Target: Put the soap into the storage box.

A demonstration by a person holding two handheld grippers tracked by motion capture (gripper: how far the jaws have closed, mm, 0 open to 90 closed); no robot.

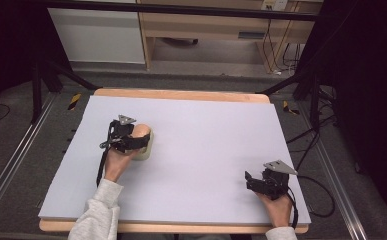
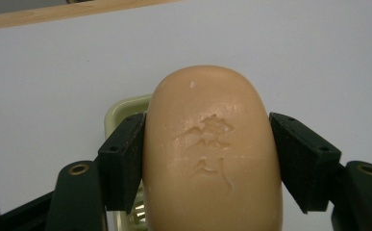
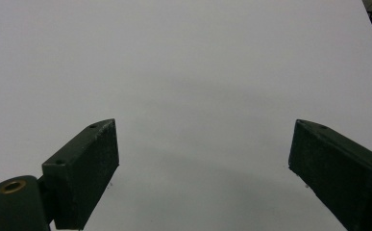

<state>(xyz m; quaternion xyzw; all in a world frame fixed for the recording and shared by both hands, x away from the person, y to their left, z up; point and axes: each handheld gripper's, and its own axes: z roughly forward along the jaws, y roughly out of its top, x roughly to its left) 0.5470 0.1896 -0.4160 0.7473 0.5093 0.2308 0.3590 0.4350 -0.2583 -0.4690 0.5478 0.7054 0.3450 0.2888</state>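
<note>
A peach-coloured bar of soap [image 2: 212, 149] with a stamped mark sits between the two black jaws of my left gripper [image 2: 207, 161], which is shut on its sides. Beneath and behind the soap lies a pale cream soap dish [image 2: 121, 108]. From above, the soap [image 1: 141, 131] and the dish [image 1: 147, 147] are at the left middle of the table, under my left gripper [image 1: 142, 135]. My right gripper [image 1: 247, 181] rests near the table's front right, jaws wide apart and nothing between them; in its own view, my right gripper [image 3: 203, 168] looks over bare grey surface.
A light grey mat [image 1: 201, 145] covers the wooden table [image 1: 181, 94]. Black frame legs [image 1: 36, 85] and cables [image 1: 321, 195] stand beside the table. Shelving and a white panel are on the floor beyond the far edge.
</note>
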